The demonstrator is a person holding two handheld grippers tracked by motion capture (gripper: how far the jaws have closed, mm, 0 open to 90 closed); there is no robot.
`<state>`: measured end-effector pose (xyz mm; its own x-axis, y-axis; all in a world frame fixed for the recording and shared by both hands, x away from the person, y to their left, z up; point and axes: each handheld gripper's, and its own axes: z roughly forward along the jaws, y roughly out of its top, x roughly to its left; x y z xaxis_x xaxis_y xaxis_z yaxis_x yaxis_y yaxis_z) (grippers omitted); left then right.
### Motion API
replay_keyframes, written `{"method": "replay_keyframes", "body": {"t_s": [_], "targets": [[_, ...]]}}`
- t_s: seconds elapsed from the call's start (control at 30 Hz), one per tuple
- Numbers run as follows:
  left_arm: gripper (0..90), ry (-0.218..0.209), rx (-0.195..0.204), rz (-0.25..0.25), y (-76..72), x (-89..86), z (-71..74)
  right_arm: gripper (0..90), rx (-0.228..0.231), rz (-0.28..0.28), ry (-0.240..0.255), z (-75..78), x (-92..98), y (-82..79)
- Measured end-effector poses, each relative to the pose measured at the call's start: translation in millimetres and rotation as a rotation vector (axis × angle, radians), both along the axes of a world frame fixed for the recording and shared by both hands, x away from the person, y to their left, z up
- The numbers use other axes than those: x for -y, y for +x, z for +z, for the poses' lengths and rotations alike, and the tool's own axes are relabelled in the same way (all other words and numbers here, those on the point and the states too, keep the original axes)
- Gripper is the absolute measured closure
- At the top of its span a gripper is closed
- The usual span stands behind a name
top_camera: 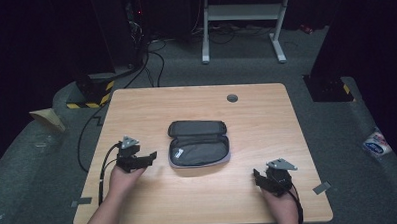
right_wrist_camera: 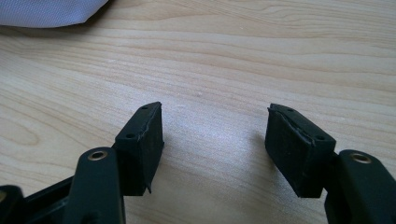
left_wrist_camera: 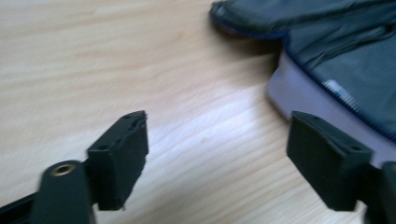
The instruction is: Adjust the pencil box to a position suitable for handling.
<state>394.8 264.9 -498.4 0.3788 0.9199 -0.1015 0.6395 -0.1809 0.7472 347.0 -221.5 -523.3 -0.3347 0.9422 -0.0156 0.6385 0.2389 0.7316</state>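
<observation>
Hand-held gripper (left_wrist_camera: pixel 217 154) just beside pouch (left_wrist_camera: pixel 336 56)

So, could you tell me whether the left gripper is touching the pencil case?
Apart. In the left gripper view the left gripper stands open over bare table, and wood shows between its jaws and the pencil case.

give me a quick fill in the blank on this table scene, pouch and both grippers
1. The grey pouch lies unzipped, its lid flap folded ____.
2. The left gripper points toward the ____, jaws apart with nothing between them.
3. The right gripper has its jaws ____ over bare wood.
4. The pouch rests on a ____ table.

Missing words: open; pouch; open; wooden
</observation>
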Motion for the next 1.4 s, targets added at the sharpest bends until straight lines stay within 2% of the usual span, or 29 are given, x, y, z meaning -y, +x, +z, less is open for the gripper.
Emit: {"method": "replay_keyframes", "body": {"t_s": [0.07, 0.1, 0.13, 0.2, 0.27, 0.37, 0.5, 0.57, 0.7, 0.8, 0.87, 1.4], "targets": [[11.2, 0.012, -0.062, -0.014, -0.3, -3.7, -7.5, 36.7, 0.001, 0.001, 0.0, 0.0, 0.1, 0.1], [3.5, 0.044, -0.096, -0.031, -0.3, -4.2, -11.4, 36.6, 0.0, 0.0, 0.0, 0.0, 0.0, 0.0], [0.0, 0.064, -0.108, -0.035, -2.4, -4.4, -14.6, 36.6, 0.0, 0.0, 0.0, 0.0, 0.0, 0.0], [0.0, 0.077, -0.099, -0.029, -6.9, -8.8, -17.7, 36.6, 0.0, 0.001, 0.0, 0.0, 0.1, 0.1], [0.0, 0.054, -0.106, -0.023, -11.6, -11.8, -20.9, 36.7, 0.0, 0.0, 0.0, 0.0, 0.0, 0.0], [0.0, 0.091, -0.089, -0.03, -20.5, -13.5, -24.9, 36.7, 0.0, 0.0, 0.0, 0.0, 0.0, 0.0], [0.0, 0.11, -0.076, -0.04, -32.9, -14.5, -26.4, 36.6, -0.001, -0.003, 0.001, 0.0, -0.8, 0.7], [0.0, 0.137, -0.058, -0.046, -39.9, -14.1, -28.2, 36.7, -0.001, -0.003, 0.0, 0.0, -0.9, 0.9], [0.0, 0.136, -0.043, -0.055, -53.8, -16.2, -29.5, 36.7, -0.001, -0.005, 0.001, 0.0, -1.1, 0.7], [0.0, 0.129, -0.023, -0.083, -63.3, -17.0, -31.1, 36.7, 0.0, -0.005, 0.0, 0.0, -1.1, 0.7], [0.7, 0.122, -0.006, -0.076, -67.7, -17.4, -32.3, 36.7, 0.0, -0.005, -0.001, 0.0, -1.1, 0.7], [1.2, 0.12, -0.012, -0.062, -66.5, -17.5, -32.1, 36.8, 0.001, -0.017, 0.0, -0.1, -2.3, 0.5]]}}
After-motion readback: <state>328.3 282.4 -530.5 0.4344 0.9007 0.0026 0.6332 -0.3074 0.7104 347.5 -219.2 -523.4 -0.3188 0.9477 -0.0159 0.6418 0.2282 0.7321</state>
